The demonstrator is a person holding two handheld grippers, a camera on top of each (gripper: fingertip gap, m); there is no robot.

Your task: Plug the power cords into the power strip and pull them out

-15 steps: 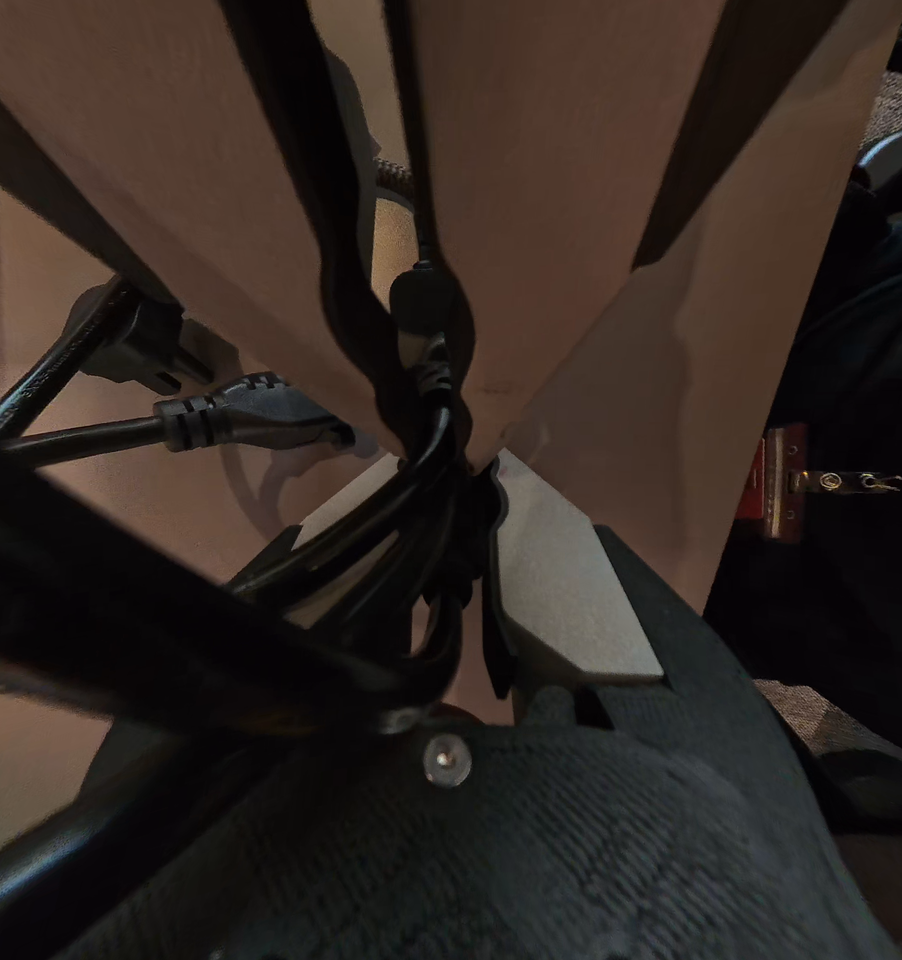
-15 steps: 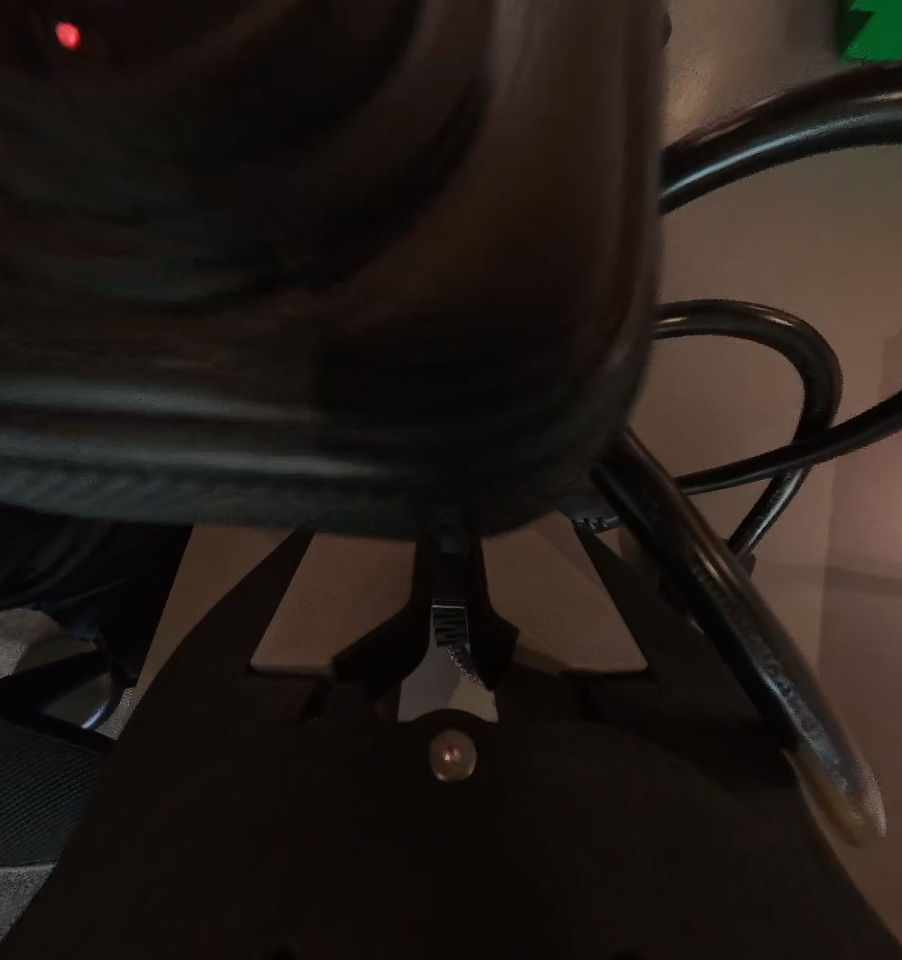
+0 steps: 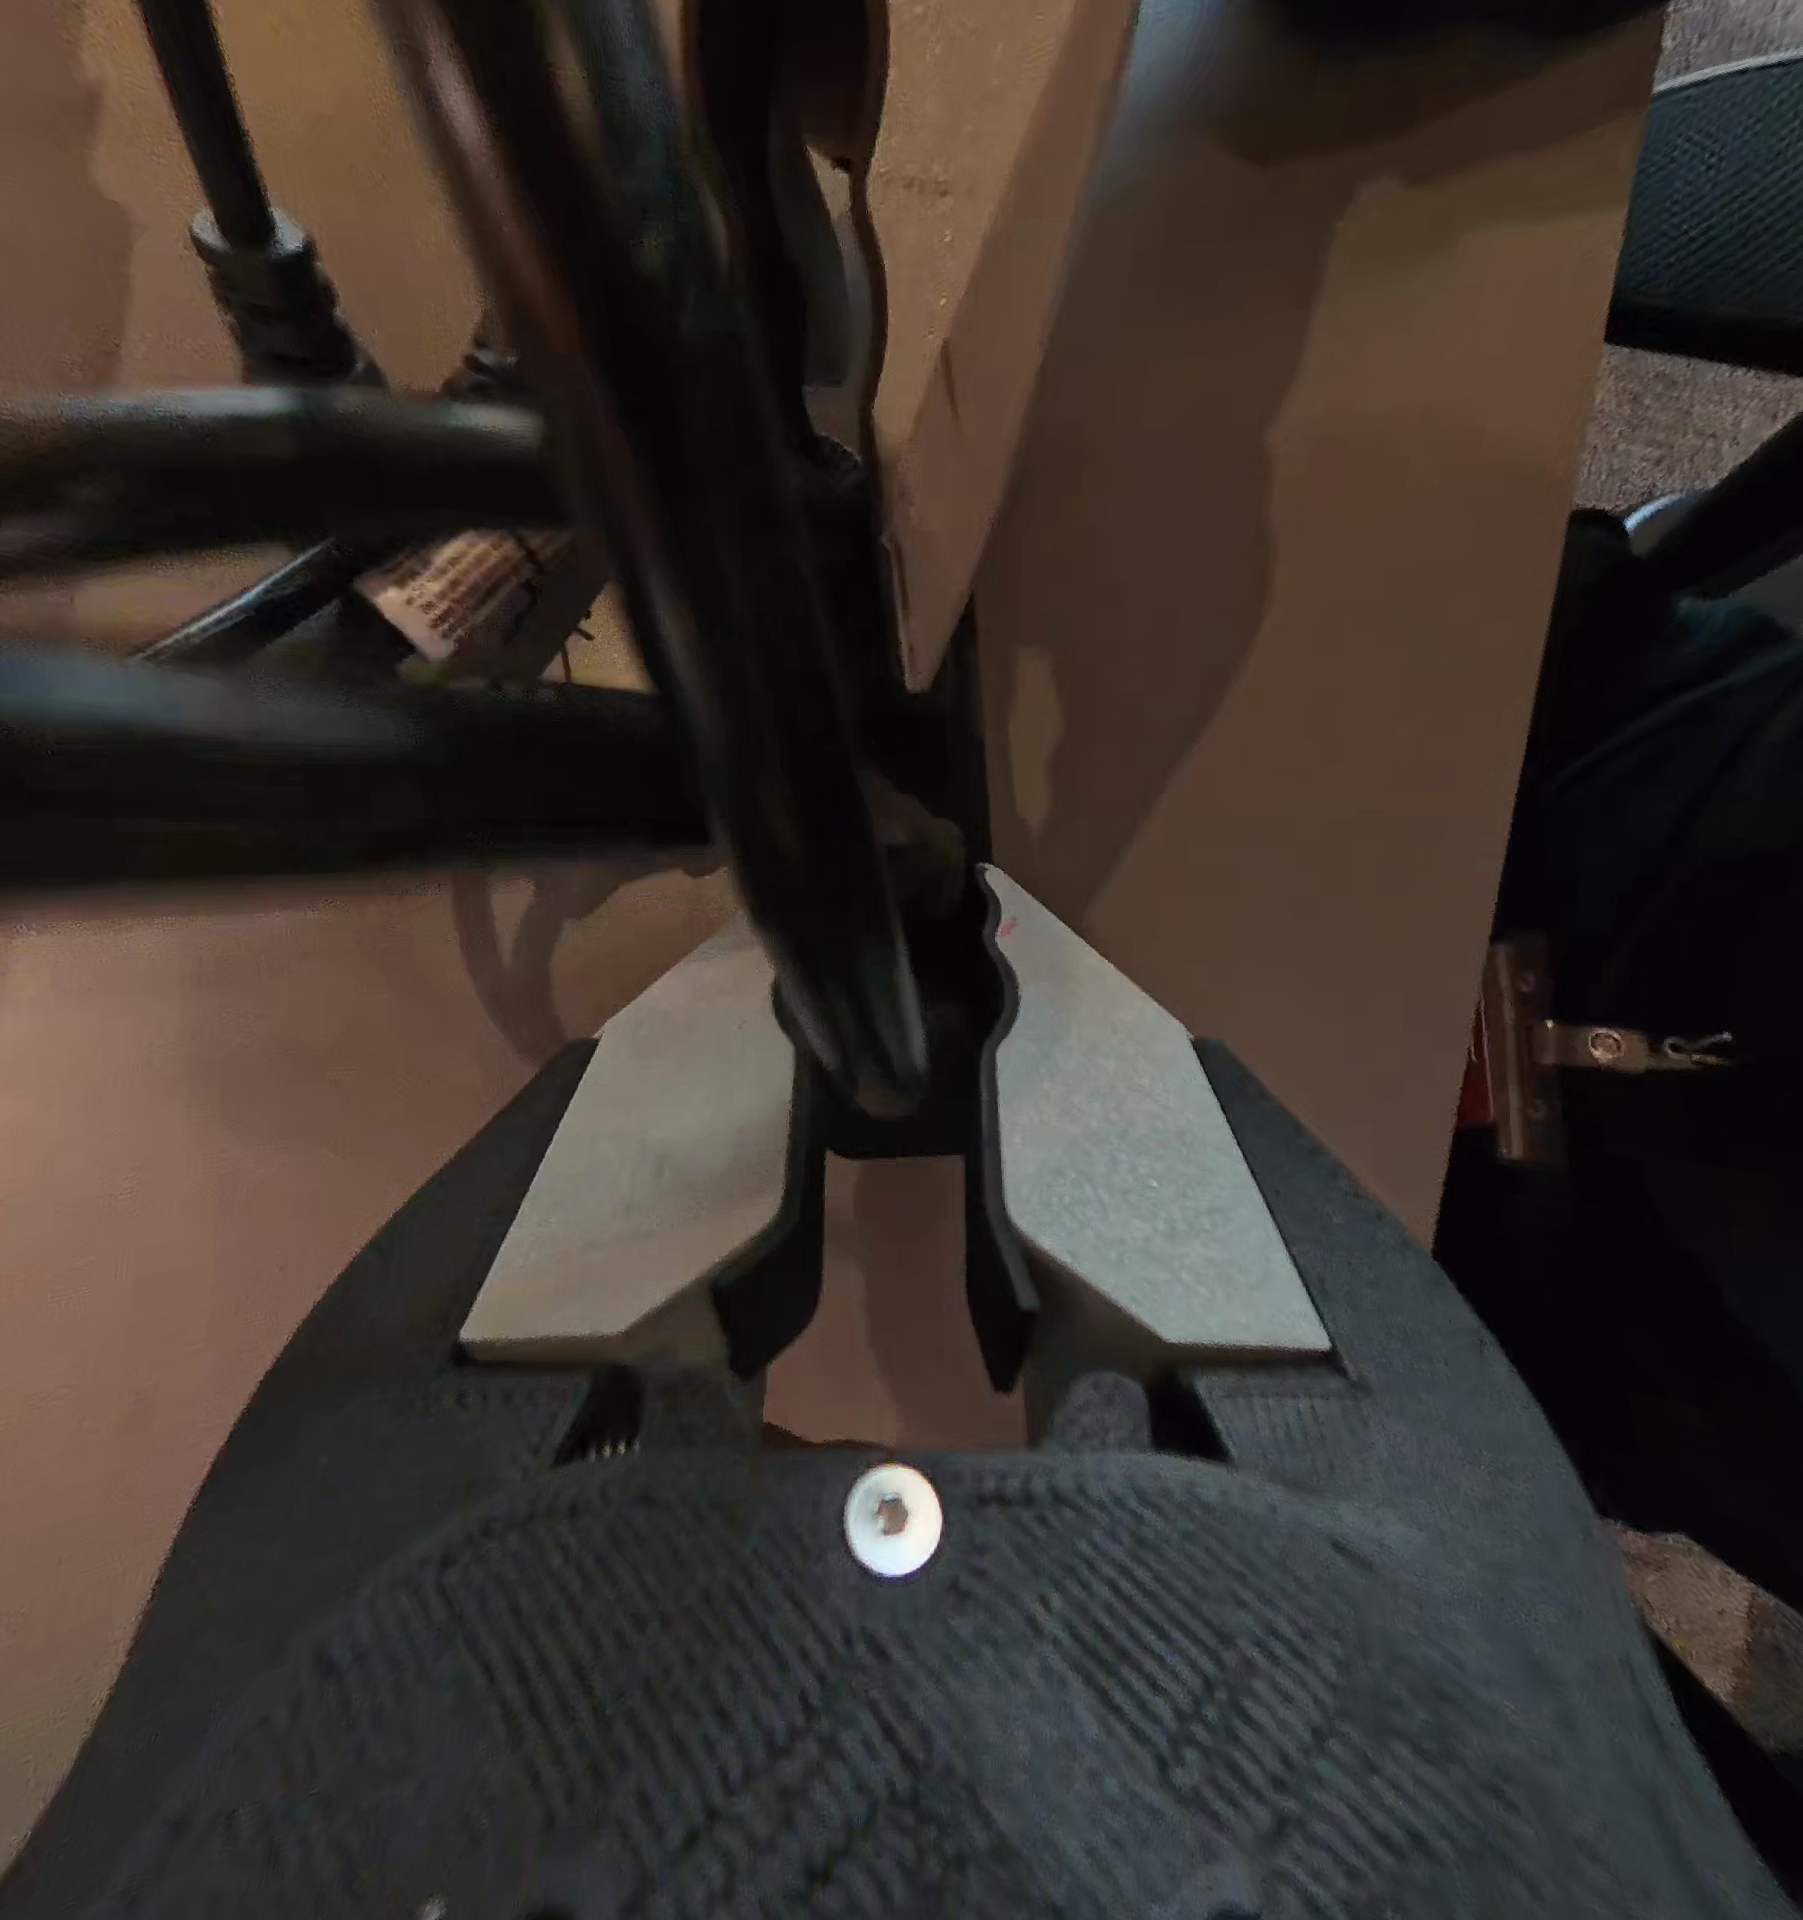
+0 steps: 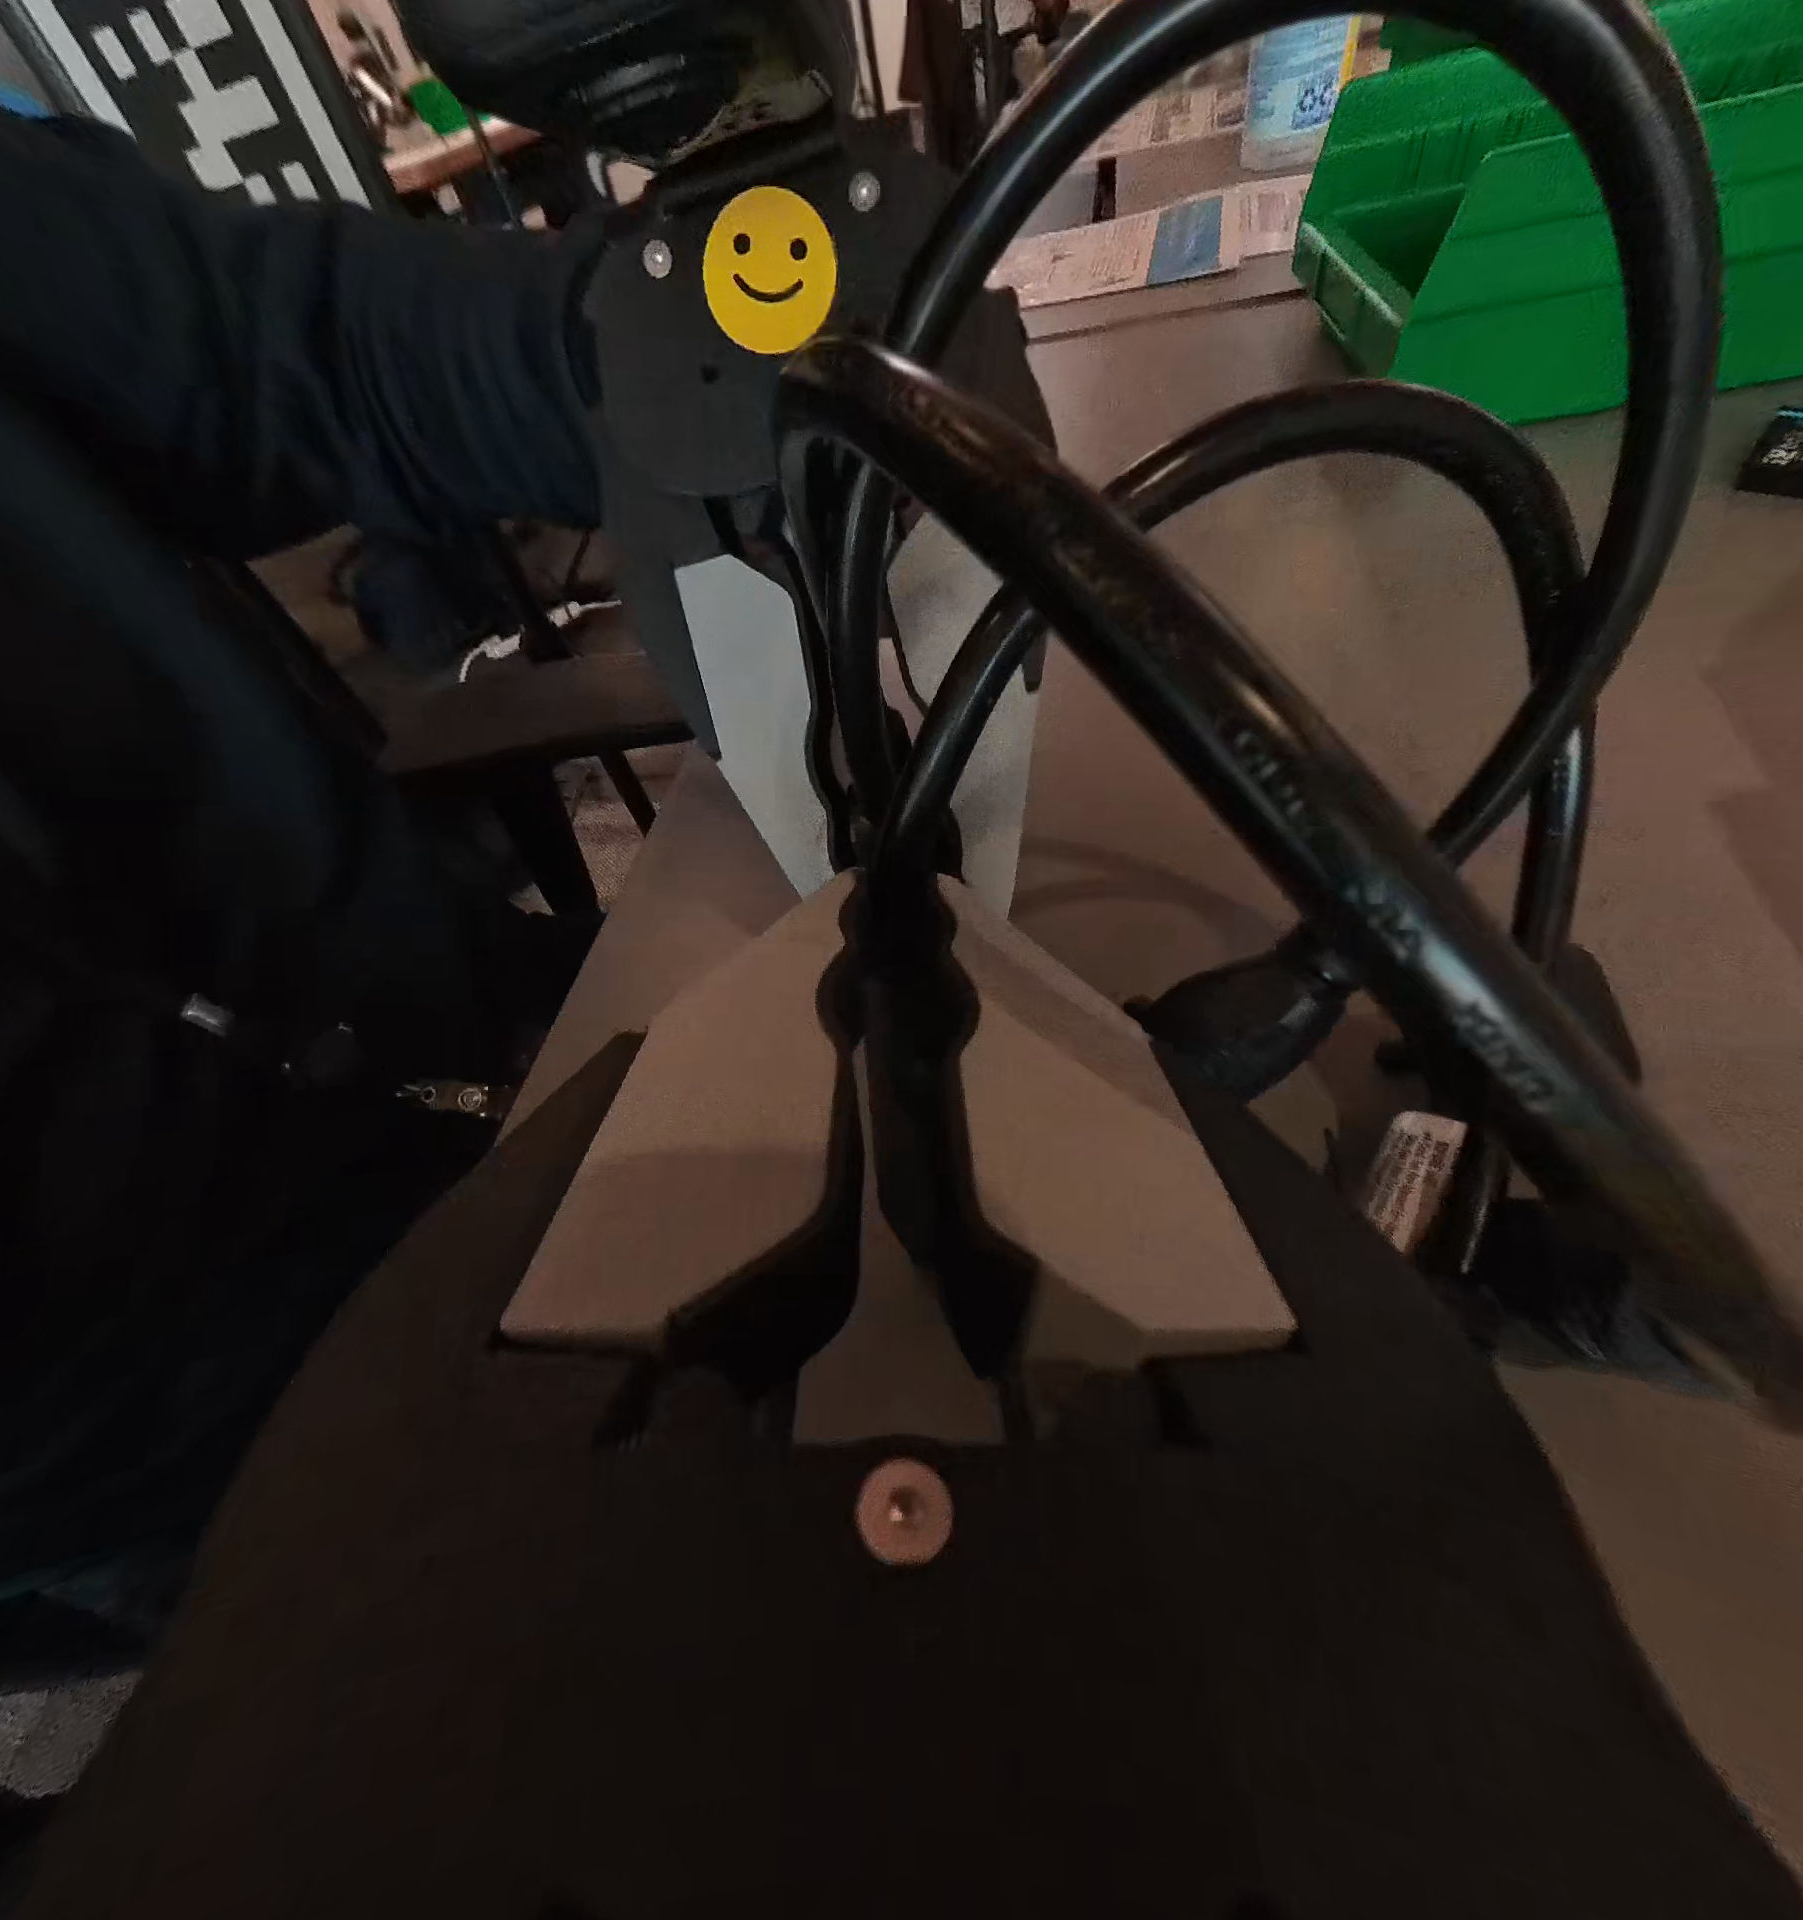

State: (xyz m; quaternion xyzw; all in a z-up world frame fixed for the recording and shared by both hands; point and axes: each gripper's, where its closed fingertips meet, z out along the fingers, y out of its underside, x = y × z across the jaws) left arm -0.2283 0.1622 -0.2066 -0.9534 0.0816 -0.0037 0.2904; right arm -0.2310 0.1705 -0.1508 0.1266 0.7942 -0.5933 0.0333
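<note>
Several black power cords loop above the tan table (image 4: pixel 1707 831). My right gripper (image 4: pixel 897 920) is shut on a thin black cord (image 4: pixel 944 717) that runs up from its tips. My left gripper (image 4: pixel 892 821), with a yellow smiley sticker, points down at those tips from the far side. In the left wrist view my left gripper (image 3: pixel 886 935) stands open. The blurred cord bundle (image 3: pixel 803 727) passes loosely between its pads, with a dark gap at the right pad. The right gripper's fingers (image 3: pixel 1240 520) loom just beyond. A thick cord (image 4: pixel 1240 727) and a black plug (image 4: pixel 1250 1029) lie at the right. No power strip shows.
Green bins (image 4: pixel 1603 208) stand at the table's far right. A white tag (image 4: pixel 1411 1174) hangs on a cord, also in the left wrist view (image 3: pixel 450 592). A dark sleeve (image 4: pixel 253 364) fills the left. A black mesh chair (image 3: pixel 1759 208) stands beside the table edge.
My left jaws have opened wider around the cord bundle. The dark blurred shape that blocked the right wrist view is gone; the left gripper and the cord loops now show.
</note>
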